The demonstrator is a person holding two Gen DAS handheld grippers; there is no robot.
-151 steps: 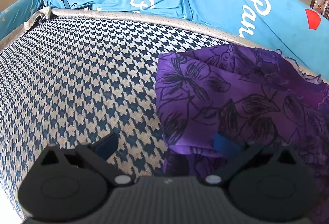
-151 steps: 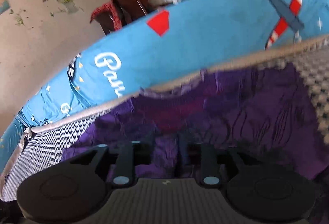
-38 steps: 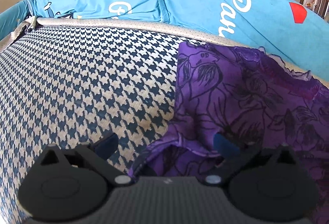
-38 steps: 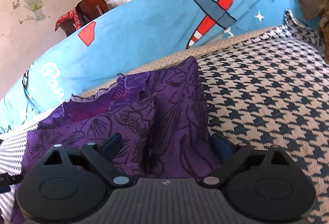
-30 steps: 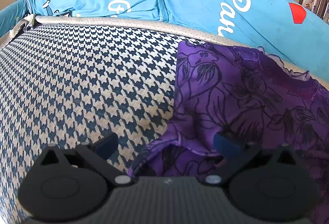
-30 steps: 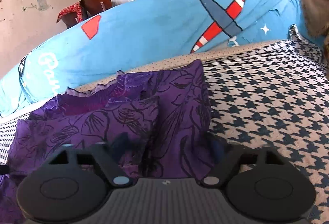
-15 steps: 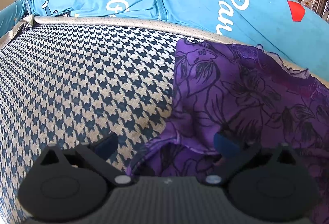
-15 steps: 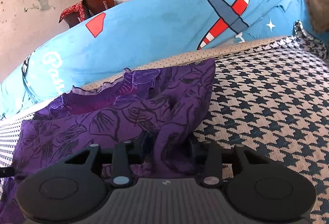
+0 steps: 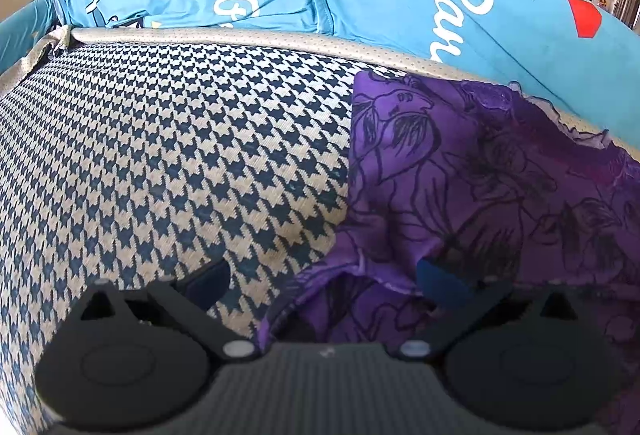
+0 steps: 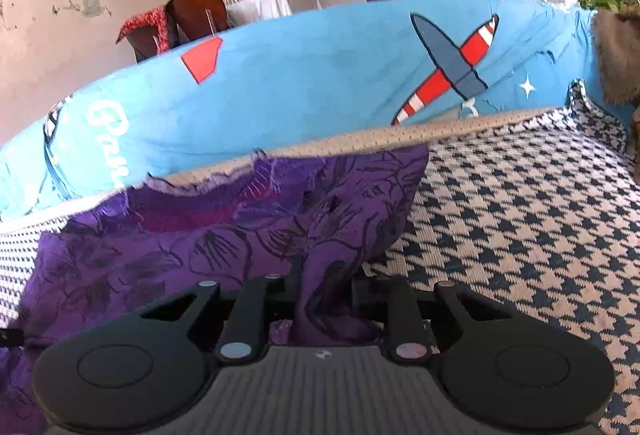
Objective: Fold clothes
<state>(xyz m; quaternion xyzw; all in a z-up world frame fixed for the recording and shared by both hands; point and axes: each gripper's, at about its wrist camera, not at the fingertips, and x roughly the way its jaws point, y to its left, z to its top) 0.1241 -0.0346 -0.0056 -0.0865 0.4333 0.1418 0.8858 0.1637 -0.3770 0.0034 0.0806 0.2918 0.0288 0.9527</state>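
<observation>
Right tool (image 10: 325,287): fingers drawn close together, pinching a bunched fold at the near right edge of the purple flowered garment (image 10: 224,235); the cloth rises into the grip, which suggests the edge is held so it can be carried over the rest. Left tool (image 9: 322,277): fingers spread wide, holding nothing; one blue fingertip (image 9: 438,281) rests over the garment's near left corner, the other over bare seat, a stance that would suit closing on that raised corner. Garment: lies spread on the houndstooth sofa seat (image 9: 168,163), its ruffled far edge against the blue printed back cushions (image 10: 304,83). Layers already overlap near the left corner, so the fold appears partly made; how many folds it carries cannot be told.
</observation>
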